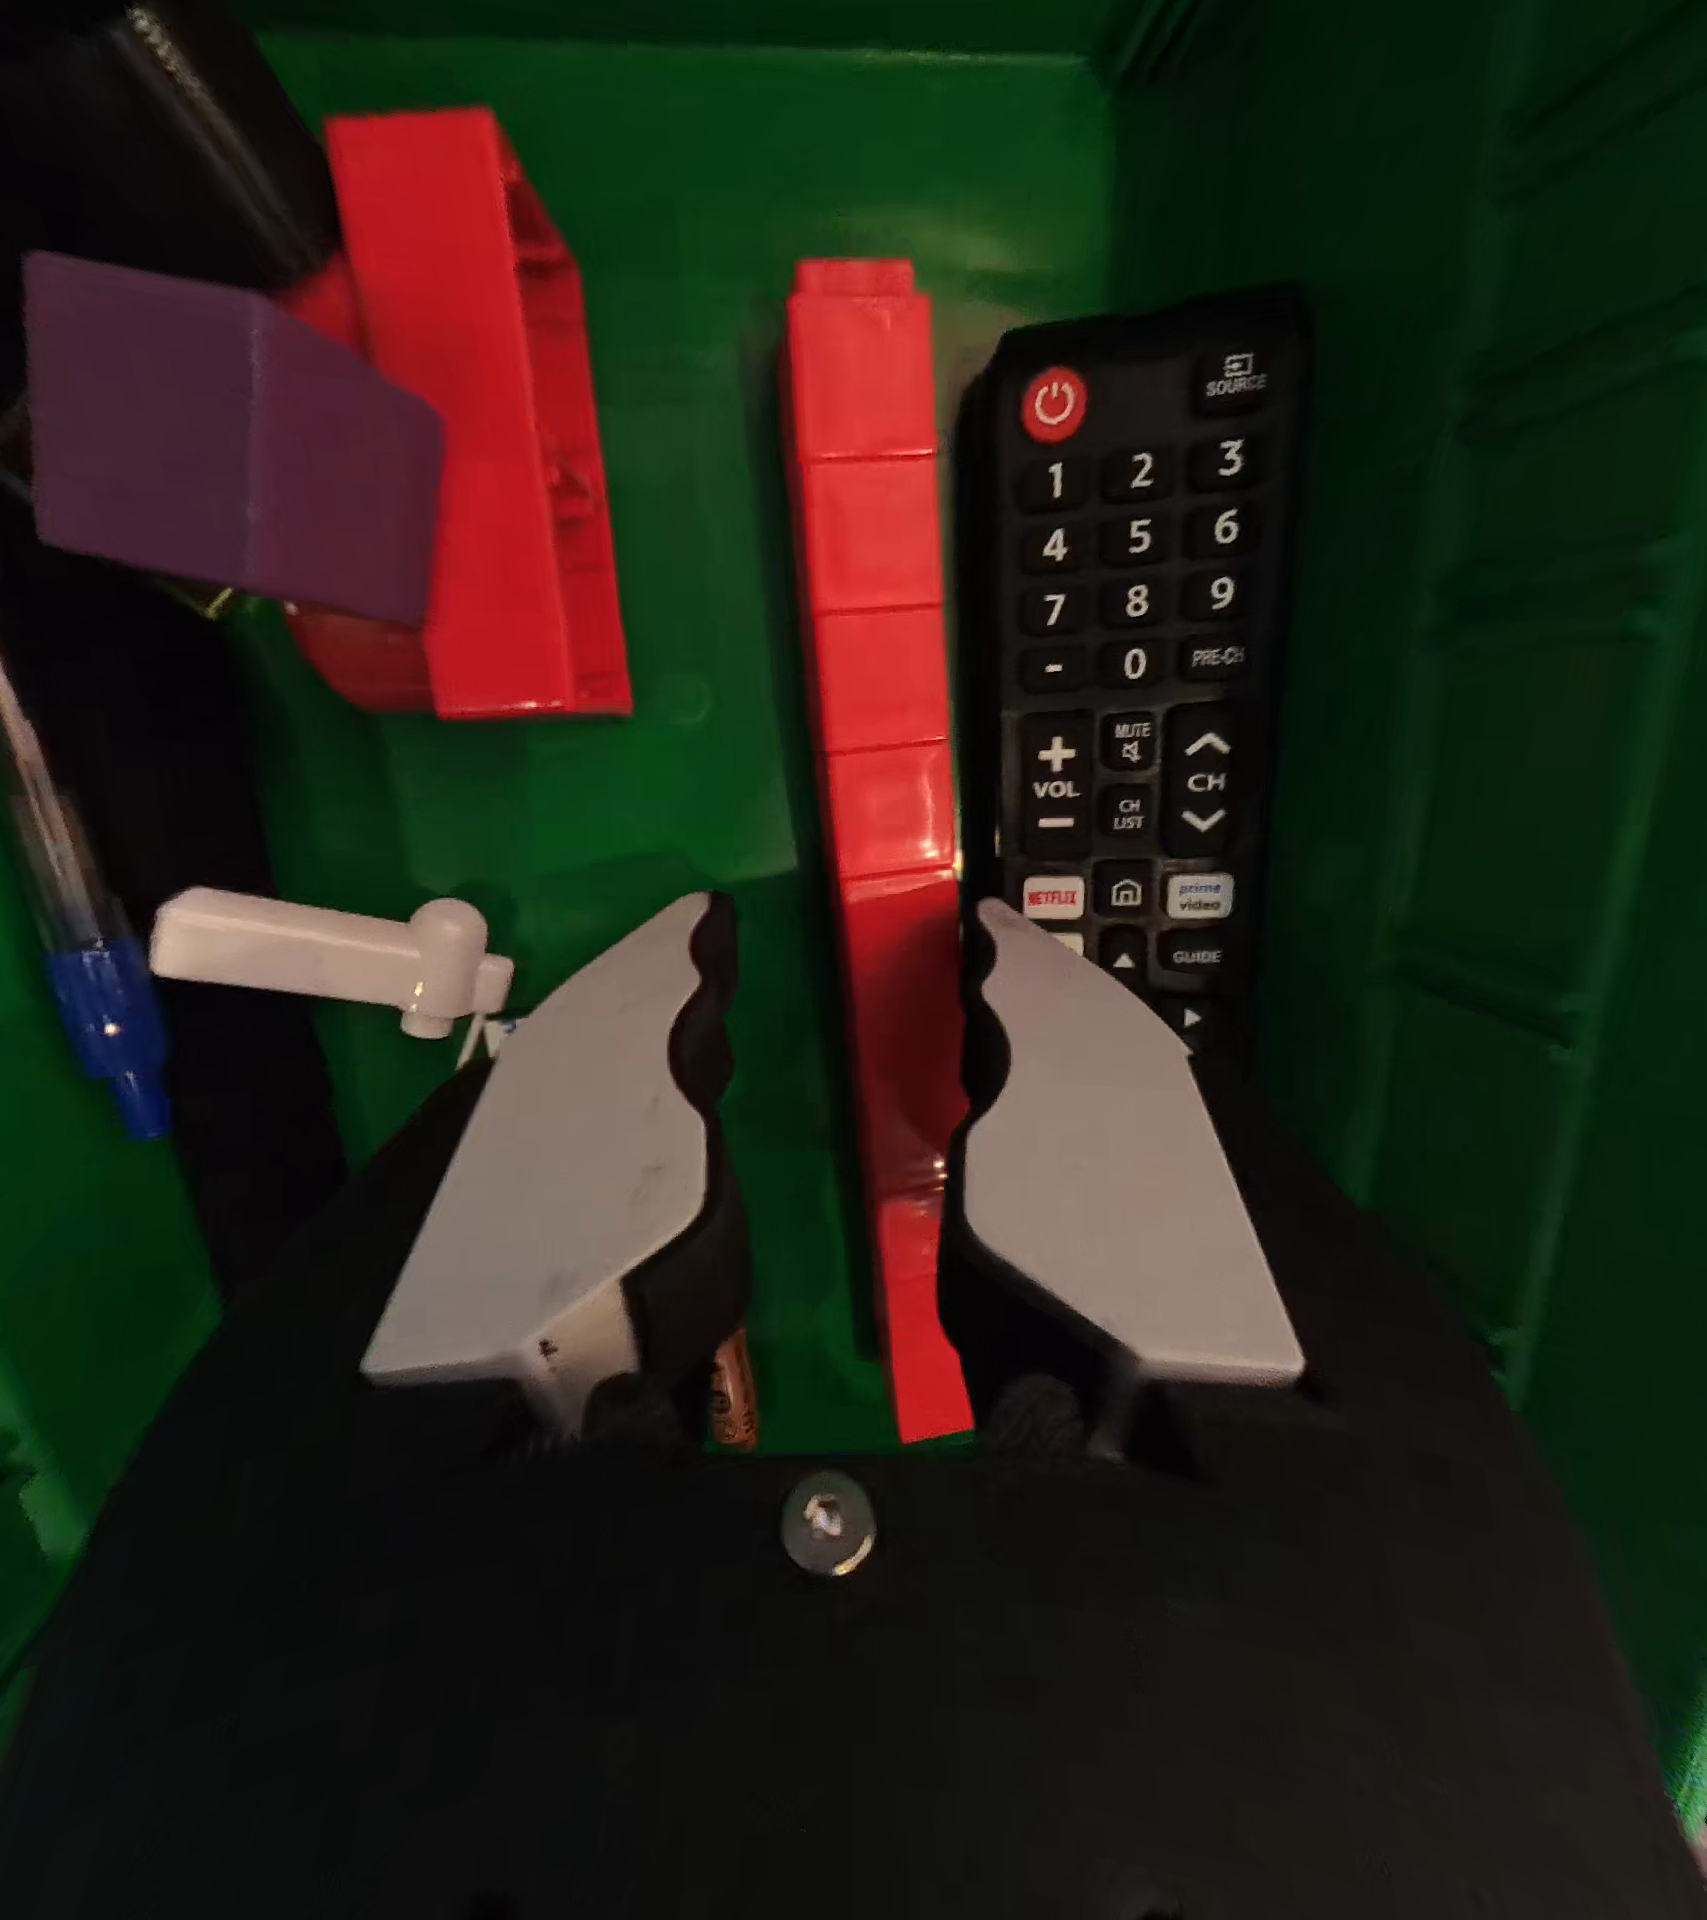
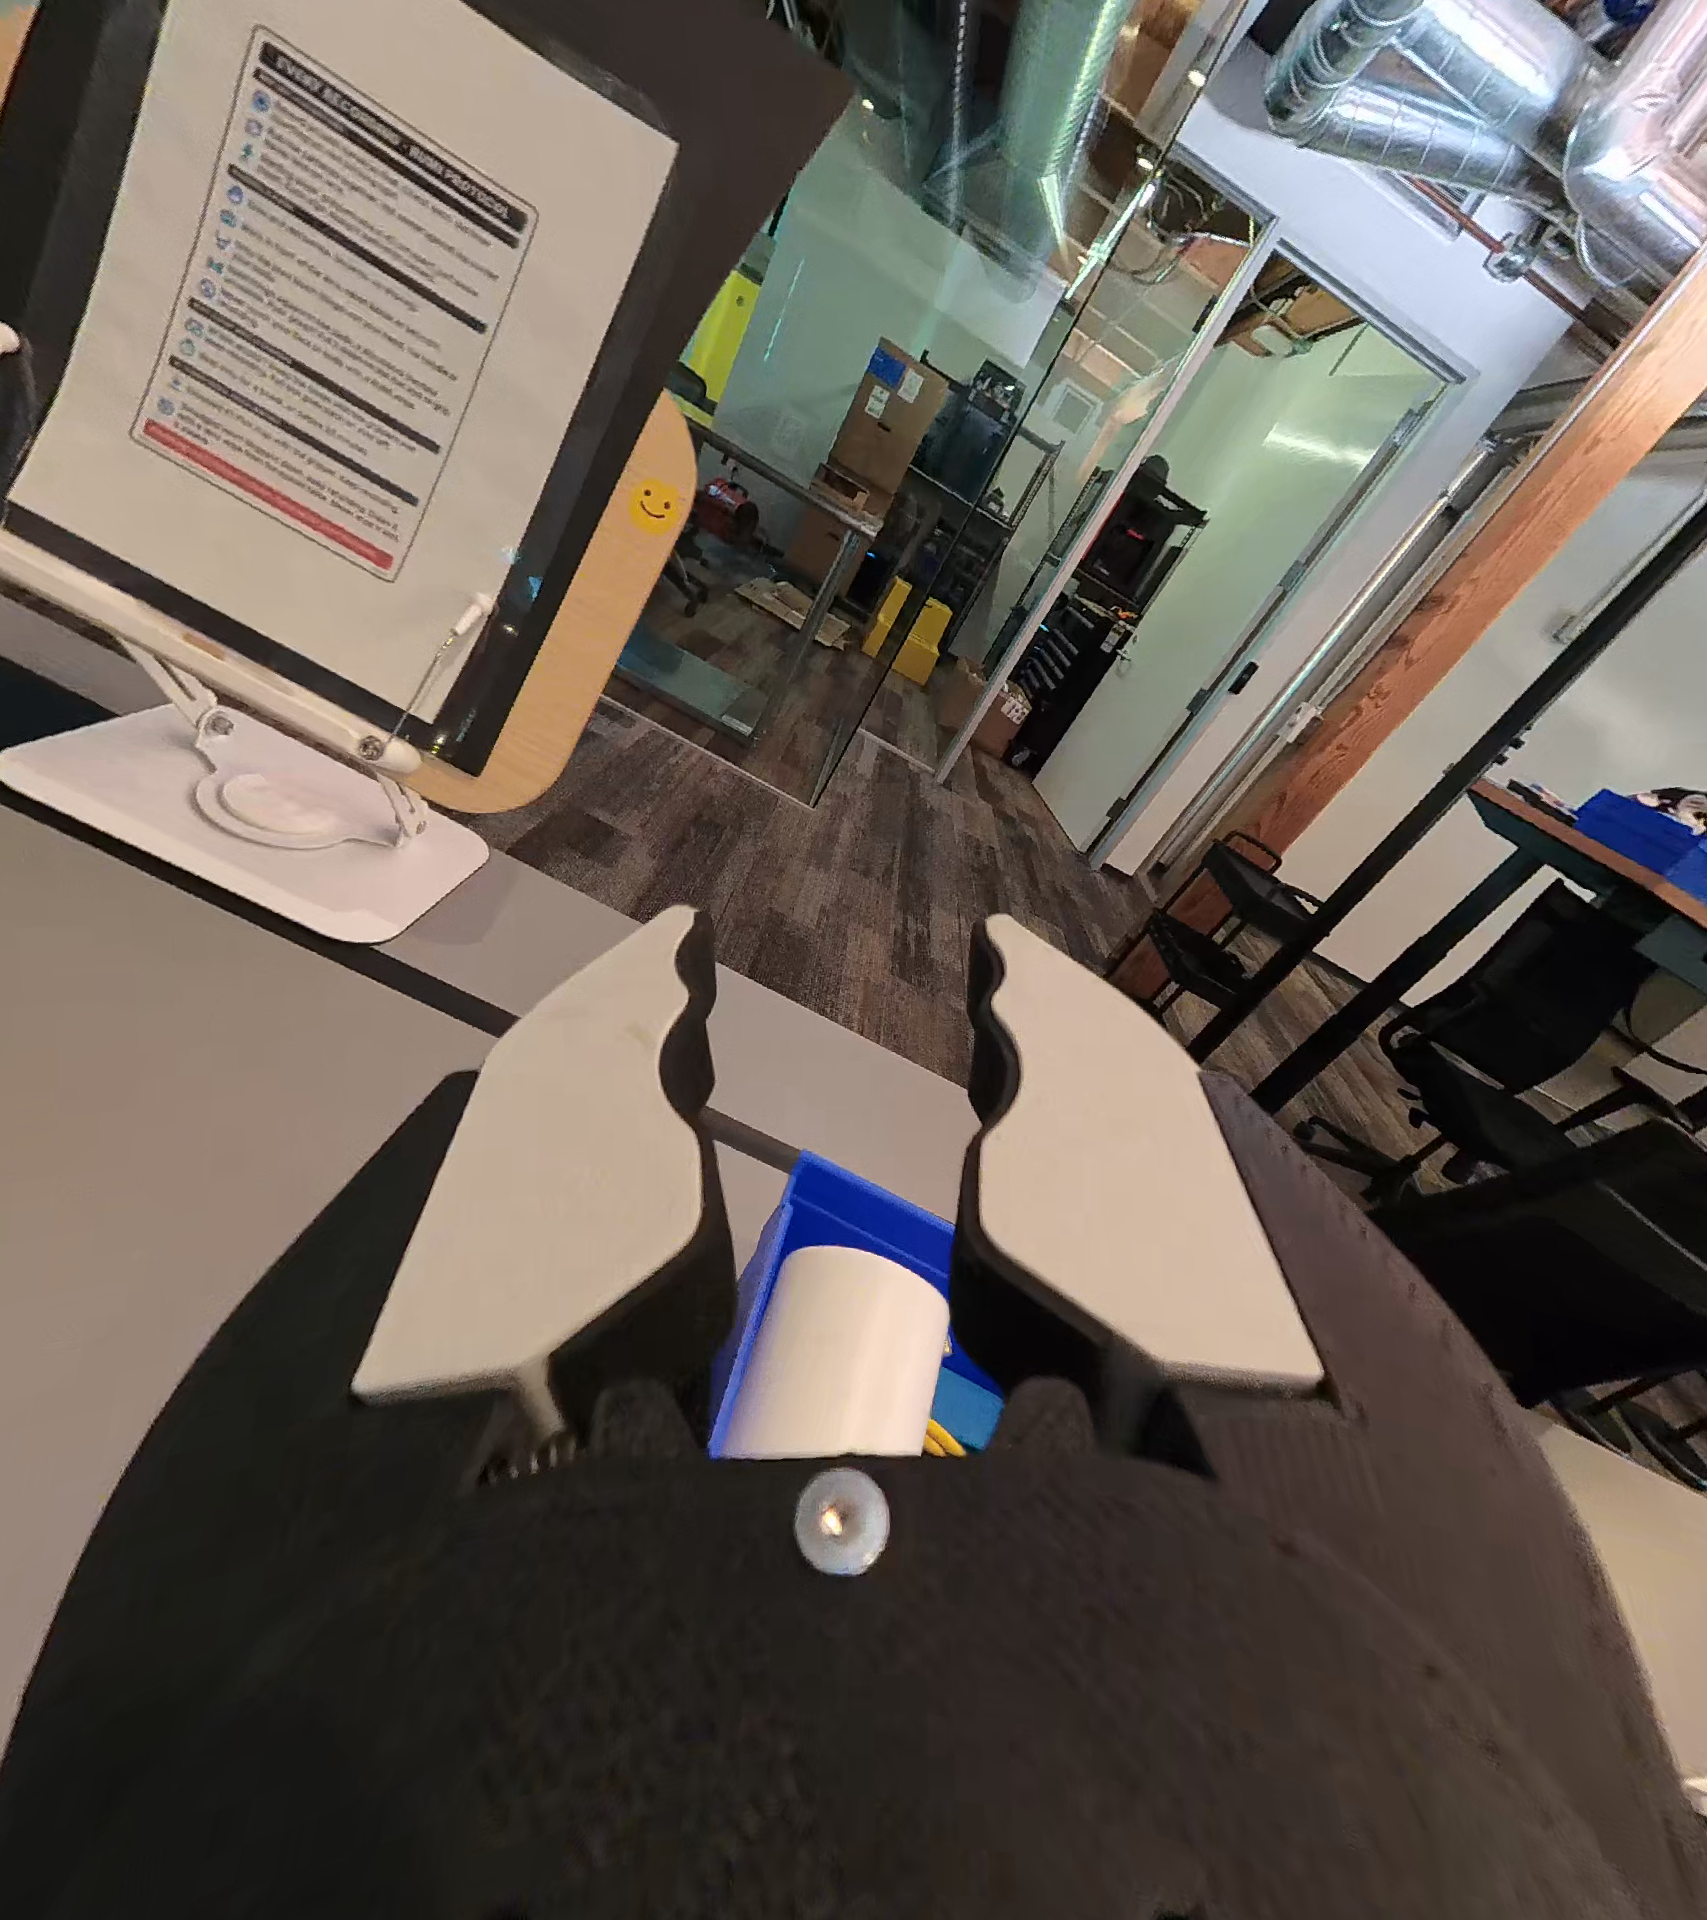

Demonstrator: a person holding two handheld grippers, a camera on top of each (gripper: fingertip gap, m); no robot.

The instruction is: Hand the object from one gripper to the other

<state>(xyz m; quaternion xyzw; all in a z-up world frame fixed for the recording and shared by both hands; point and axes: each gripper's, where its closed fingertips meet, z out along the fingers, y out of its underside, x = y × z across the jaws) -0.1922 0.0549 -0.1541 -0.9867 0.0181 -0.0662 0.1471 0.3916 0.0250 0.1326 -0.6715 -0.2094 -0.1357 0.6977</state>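
One long red block bar (image 1: 875, 665) lies in the green bin (image 1: 1514, 727), just left of one black remote (image 1: 1135, 665). The left gripper (image 1: 849, 935) straddles the bar, fingers apart, grasping nothing. A second red piece (image 1: 485, 416) and one white peg (image 1: 329, 951) lie farther left of the remote. The right gripper (image 2: 833, 956) is spread wide, empty.

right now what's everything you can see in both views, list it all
green bin: 1, green, around the left view's items
red brick bar: 1, red, bin middle, between the left jaws
remote: 1, black, right of the bar
red block: 1, red, upper left
purple block: 1, purple, over the red block
white peg: 1, white, left
pen: 1, clear with blue tip, far left
stand with printed sheet: 1, white, right view, on the table
blue tray: 1, blue, below the right jaws
white roll: 1, white, in the tray
left gripper: open
right gripper: open
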